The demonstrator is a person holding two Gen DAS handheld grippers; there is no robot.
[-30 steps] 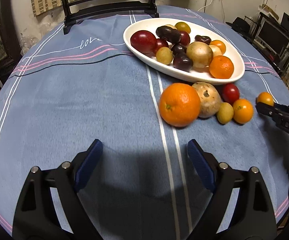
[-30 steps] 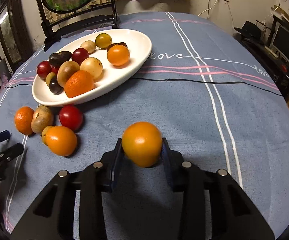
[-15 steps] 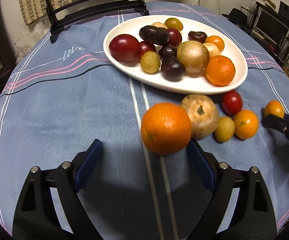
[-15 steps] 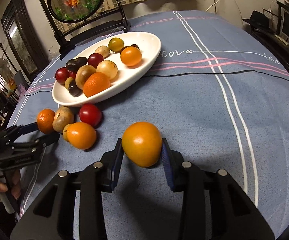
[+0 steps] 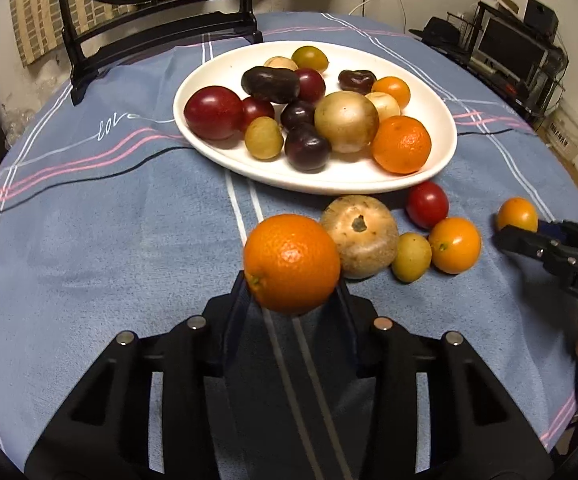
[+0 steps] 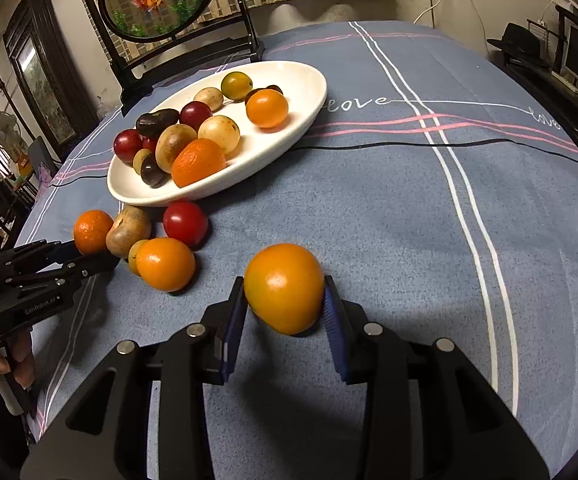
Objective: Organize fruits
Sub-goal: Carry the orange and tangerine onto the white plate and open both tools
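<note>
Since a second ago your left gripper (image 5: 291, 300) has slid up to the orange (image 5: 292, 264) and its jaws are closing on it. Your right gripper (image 6: 285, 312) grips a yellow-orange fruit (image 6: 284, 287). Roughly a dozen fruits fill the white plate (image 5: 217, 80); four lie loose on the tablecloth (image 5: 109, 240) beside its near rim.

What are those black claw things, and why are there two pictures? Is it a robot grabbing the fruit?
No robot: a person holds a black two-finger grabber in each hand, and each carries a camera, hence two pictures. The left gripper is closing its jaws around a bumpy round orange. The right gripper is shut on a smooth yellow-orange fruit. On the blue striped tablecloth sits a white oval plate of fruit, with a small red fruit and others lying loose beside it.
</note>
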